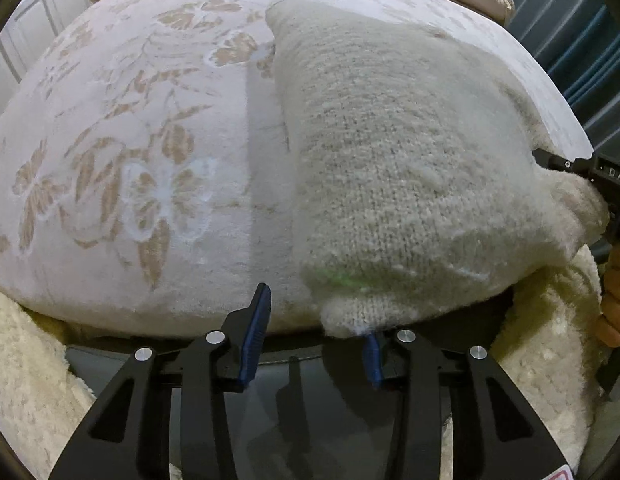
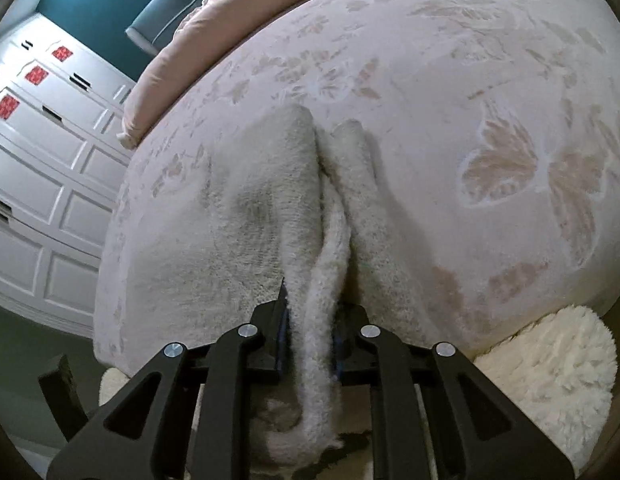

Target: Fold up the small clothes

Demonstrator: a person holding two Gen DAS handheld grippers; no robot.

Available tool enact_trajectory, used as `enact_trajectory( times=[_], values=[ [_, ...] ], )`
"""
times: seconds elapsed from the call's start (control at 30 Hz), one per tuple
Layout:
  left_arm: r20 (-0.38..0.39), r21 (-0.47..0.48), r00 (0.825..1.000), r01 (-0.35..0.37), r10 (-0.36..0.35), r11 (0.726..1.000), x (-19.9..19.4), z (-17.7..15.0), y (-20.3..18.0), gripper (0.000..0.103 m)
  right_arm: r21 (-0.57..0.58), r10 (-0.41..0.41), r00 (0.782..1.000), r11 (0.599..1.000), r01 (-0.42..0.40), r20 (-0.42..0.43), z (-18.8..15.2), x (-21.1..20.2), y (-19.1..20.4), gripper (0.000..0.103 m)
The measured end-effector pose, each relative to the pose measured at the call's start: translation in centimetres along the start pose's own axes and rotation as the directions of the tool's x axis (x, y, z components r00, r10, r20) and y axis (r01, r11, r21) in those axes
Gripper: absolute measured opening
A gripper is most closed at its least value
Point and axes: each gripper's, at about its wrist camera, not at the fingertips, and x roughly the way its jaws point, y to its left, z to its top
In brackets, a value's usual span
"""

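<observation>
A cream knitted garment (image 1: 394, 168) lies on the bed, folded lengthwise into a long strip. My left gripper (image 1: 316, 320) is open at the bed's near edge; the garment's near corner rests over its right finger, and the left finger (image 1: 255, 328) stands free. My right gripper (image 2: 310, 336) is shut on a bunched edge of the knitted garment (image 2: 269, 208), which hangs down between the fingers. The right gripper also shows at the far right of the left wrist view (image 1: 582, 172), holding the garment's other near corner.
The bed has a pale bedspread with a leaf and butterfly pattern (image 1: 141, 168), also in the right wrist view (image 2: 510, 140). A fluffy cream rug (image 2: 550, 364) lies on the floor by the bed. White panelled wardrobe doors (image 2: 37, 184) stand to the left.
</observation>
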Motion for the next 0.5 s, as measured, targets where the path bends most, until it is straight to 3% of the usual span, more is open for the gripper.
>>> enact_trajectory(
  times=[0.1, 0.17, 0.3, 0.4, 0.5],
  values=[
    [0.013, 0.0, 1.0, 0.01, -0.01, 1.0, -1.3, -0.3, -0.1, 0.039, 0.001, -0.016, 1.0, 1.0, 0.016, 0.015, -0.1, -0.9, 0.5, 0.027],
    [0.029, 0.009, 0.999, 0.02, -0.021, 1.0, -2.5, -0.4, -0.1, 0.037, -0.009, -0.069, 0.995, 0.998, 0.07, 0.067, -0.2, -2.3, 0.8, 0.04],
    [0.114, 0.023, 0.992, 0.056, -0.058, 0.998, -6.6, -0.8, -0.4, 0.038, -0.061, -0.1, 0.986, 0.992, 0.108, 0.134, -1.0, -5.7, 1.1, 0.048],
    [0.201, 0.028, 0.976, 0.078, -0.082, 0.997, -9.0, -0.2, -1.0, 0.04, -0.09, -0.037, 0.993, 0.995, 0.047, 0.11, -1.9, -6.4, 1.8, 0.055],
    [0.204, 0.006, 0.972, 0.117, -0.116, 0.993, -8.9, 1.3, -1.8, 0.046, -0.12, -0.038, 0.999, 0.992, 0.042, 0.035, -2.9, -4.4, 2.3, 0.058]
  ],
)
